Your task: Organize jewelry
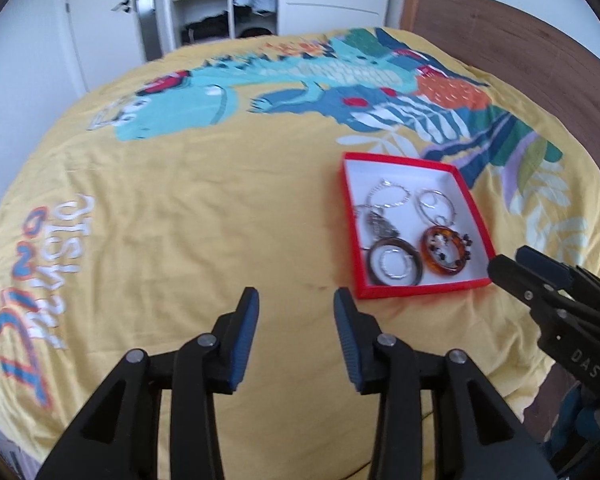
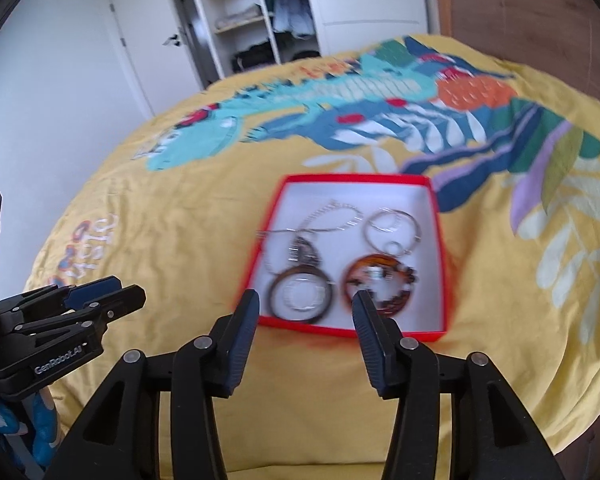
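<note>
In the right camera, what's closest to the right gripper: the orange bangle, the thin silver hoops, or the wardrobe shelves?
From the right gripper:
1. Orange bangle, near corner of the red box.
2. Thin silver hoops, deeper in the box.
3. Wardrobe shelves, across the room.

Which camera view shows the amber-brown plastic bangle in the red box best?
The left wrist view: the amber-brown plastic bangle lies sharp and unobstructed in the red cardboard box. In the right wrist view it is blurred, and a right tongs finger covers its near edge.
</note>
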Demonstrator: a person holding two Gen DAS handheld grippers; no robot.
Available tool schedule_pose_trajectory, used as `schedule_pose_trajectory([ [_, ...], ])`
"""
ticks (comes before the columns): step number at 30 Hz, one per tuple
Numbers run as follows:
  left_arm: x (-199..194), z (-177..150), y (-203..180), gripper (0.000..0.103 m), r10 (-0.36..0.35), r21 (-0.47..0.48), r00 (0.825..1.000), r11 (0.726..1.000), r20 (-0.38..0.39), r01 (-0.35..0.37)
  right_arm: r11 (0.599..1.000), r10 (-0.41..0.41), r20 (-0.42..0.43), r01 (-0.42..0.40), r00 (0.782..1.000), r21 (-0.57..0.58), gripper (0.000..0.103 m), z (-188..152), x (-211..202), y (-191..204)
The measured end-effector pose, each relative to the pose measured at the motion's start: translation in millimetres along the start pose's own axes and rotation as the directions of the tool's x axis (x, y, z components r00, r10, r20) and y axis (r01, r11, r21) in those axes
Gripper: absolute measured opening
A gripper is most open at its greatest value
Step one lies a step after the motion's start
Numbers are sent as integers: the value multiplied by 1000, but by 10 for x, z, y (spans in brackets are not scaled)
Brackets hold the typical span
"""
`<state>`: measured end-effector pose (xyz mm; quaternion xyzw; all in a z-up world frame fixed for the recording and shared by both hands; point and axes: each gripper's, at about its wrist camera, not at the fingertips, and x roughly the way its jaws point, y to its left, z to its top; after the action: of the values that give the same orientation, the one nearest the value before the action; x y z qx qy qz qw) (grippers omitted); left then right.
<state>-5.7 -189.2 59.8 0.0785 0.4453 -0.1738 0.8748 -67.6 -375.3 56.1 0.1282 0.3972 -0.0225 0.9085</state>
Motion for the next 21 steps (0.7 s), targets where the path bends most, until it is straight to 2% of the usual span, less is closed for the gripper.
schedule_pose_trajectory([
  [3,-266,-97,217,43,57,-33,998,998,40,-56,999,24,30,-24,999,-28,57,-41,-174,284],
  [5,-451,-169,360,45,111,-48,992,993,63,-108,998,38,47,-36,998,-42,60,-76,-281,449],
  [9,-823,-330,635,51,173,-93,979,982,105,-164,995,64,78,-58,995,-75,66,-146,-498,775],
  [11,-979,-400,736,52,193,-115,974,977,120,-179,994,73,92,-65,993,-93,73,-189,-609,914],
  [17,-1428,-676,940,52,251,-155,953,962,171,-226,991,77,123,-62,989,-121,84,-355,-887,1177],
  [21,-1632,-861,996,52,273,-176,942,955,196,-240,989,68,122,-52,990,-136,88,-491,-983,1262],
])
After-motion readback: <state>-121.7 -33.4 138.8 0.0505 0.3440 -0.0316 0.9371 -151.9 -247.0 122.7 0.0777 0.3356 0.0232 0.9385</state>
